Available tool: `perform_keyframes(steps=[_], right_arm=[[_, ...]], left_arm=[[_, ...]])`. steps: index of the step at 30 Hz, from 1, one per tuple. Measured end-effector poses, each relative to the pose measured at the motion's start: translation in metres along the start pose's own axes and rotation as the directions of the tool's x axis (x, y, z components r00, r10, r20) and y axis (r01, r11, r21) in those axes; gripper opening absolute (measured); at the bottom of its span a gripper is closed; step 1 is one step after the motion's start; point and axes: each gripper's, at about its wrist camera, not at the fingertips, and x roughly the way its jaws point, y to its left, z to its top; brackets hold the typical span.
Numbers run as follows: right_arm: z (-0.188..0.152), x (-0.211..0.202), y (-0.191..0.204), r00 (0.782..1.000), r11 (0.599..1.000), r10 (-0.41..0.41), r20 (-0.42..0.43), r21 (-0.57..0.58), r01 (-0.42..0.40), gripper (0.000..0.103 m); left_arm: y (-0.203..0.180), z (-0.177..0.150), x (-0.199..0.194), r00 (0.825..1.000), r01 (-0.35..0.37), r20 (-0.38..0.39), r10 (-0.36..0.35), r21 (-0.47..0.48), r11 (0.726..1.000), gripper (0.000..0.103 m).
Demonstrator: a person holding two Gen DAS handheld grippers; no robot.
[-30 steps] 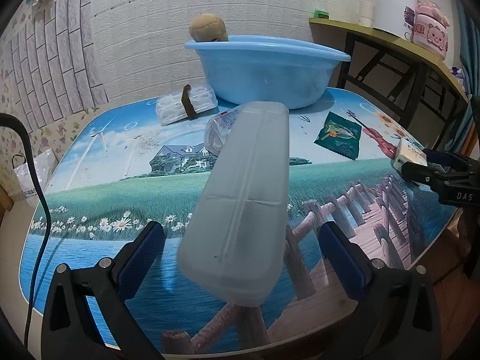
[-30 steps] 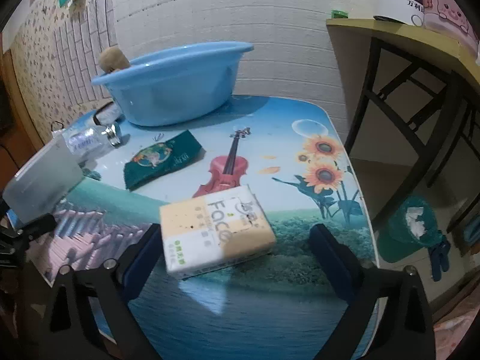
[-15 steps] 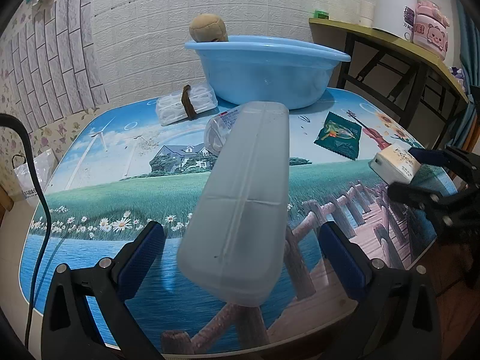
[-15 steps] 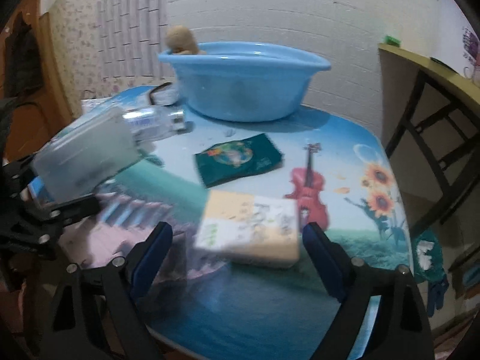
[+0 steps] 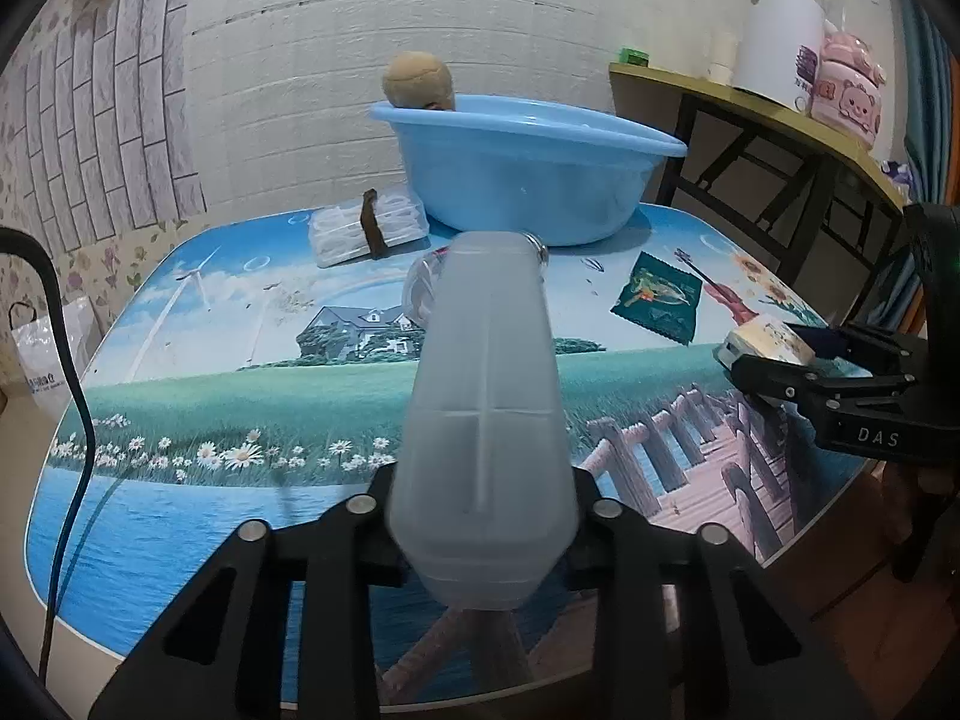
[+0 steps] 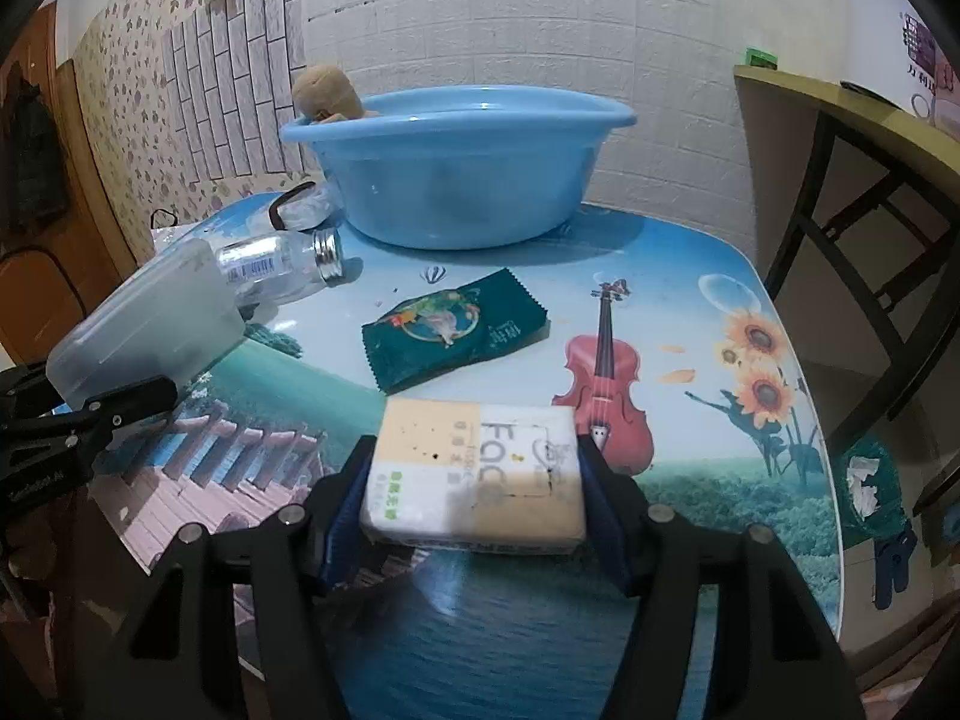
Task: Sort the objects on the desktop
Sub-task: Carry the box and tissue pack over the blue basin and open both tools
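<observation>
Your left gripper [image 5: 483,516] clamped the frosted case [image 5: 486,420]; your right gripper [image 6: 474,492], just closing, pinched the tissue pack [image 6: 474,471].

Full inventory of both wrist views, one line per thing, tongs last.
frosted box: 1, translucent white, in left tongs
tissue pack: 1, cream and white, in right tongs
basin: 1, blue, back of table
plush toy: 1, tan, at basin's rim
snack packet: 1, dark green, mid table
jar: 1, clear, silver lid, lying down
clear case: 1, brown strap, left of basin
table: 1, printed landscape
left tongs: shut on box
right tongs: jaws just closing, pads on pack
</observation>
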Motion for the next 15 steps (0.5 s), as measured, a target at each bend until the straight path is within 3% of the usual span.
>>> perform_keyframes(steps=[4, 15], right_arm=[[0.002, -0.006, -0.001, 1.000, 0.999, 0.021, 0.015, 0.025, -0.021, 0.062], [0.047, -0.035, 0.011, 0.989, 0.997, 0.075, 0.129, 0.010, -0.077, 0.062]], left_arm=[[0.003, 0.001, -0.003, 1.000, -0.008, -0.014, 0.008, -0.008, 1.000, 0.030], [0.000, 0.039, -0.043, 0.995, -0.003, 0.097, 0.002, 0.008, 1.000, 0.030]])
